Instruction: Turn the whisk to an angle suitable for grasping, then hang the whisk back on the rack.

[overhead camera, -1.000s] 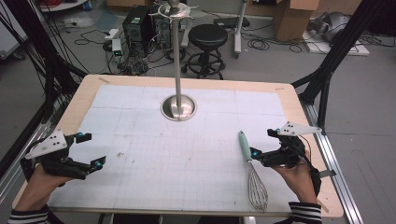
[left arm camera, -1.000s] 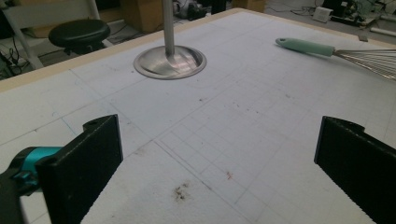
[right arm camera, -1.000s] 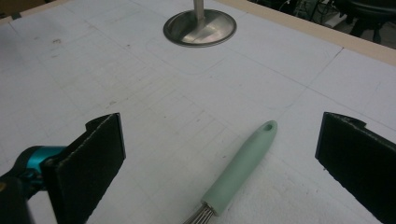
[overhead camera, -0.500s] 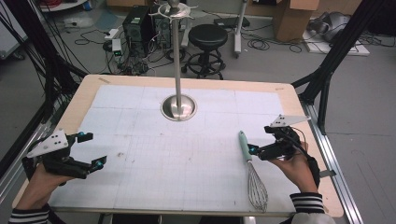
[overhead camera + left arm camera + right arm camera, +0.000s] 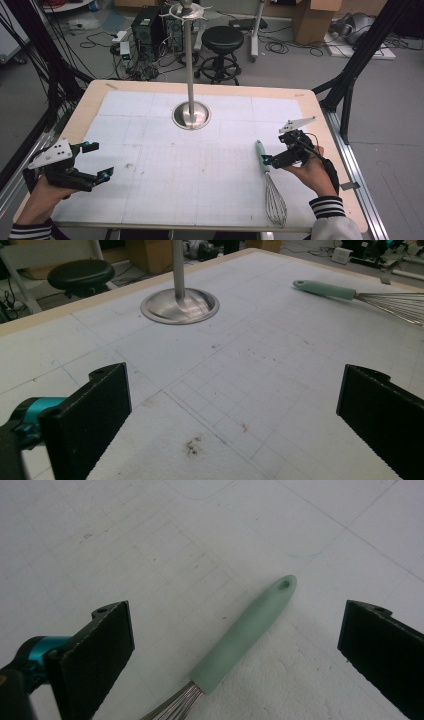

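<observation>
While whisk (image 5: 245, 630) lies ungrasped on table (image 5: 150, 210), right gripper (image 5: 235, 645) straddles handle, jaws wide; left gripper (image 5: 90, 162) idle, open.

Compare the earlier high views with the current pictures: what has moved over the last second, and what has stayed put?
The right gripper has moved in toward the whisk, its open jaws now either side of the green handle, not yet gripping. The whisk, the left gripper with open jaws, and the metal stand stayed as they were.
</observation>
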A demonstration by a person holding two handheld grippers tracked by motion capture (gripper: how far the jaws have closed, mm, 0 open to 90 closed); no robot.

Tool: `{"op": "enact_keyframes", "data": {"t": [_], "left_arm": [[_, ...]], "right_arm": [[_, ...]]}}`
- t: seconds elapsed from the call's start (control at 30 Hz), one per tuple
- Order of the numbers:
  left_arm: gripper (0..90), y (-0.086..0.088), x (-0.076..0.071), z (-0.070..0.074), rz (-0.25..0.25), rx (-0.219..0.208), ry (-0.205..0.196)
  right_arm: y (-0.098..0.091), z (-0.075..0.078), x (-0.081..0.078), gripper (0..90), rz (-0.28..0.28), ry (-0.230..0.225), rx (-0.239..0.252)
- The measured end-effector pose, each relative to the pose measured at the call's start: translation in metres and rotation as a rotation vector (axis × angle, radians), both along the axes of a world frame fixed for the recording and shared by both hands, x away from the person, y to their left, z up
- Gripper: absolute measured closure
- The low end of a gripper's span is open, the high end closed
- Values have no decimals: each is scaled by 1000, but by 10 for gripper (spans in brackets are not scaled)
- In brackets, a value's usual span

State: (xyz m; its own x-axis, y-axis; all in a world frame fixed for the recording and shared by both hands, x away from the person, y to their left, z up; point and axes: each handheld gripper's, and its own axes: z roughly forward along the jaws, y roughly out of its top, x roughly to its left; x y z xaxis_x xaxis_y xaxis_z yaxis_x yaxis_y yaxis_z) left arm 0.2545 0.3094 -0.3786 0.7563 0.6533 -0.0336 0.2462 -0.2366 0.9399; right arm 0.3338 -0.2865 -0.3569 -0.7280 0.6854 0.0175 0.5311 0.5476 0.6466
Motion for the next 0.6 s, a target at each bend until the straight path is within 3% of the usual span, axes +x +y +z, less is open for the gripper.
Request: {"op": "enact_keyframes", "data": {"t": [0.47,0.6], "left_arm": [[17,0,0,0,0,-1,2],[17,0,0,0,0,-4,3]], "right_arm": [[12,-20,9,7,-15,86,-52],[14,-24,11,7,-21,88,-70]]}}
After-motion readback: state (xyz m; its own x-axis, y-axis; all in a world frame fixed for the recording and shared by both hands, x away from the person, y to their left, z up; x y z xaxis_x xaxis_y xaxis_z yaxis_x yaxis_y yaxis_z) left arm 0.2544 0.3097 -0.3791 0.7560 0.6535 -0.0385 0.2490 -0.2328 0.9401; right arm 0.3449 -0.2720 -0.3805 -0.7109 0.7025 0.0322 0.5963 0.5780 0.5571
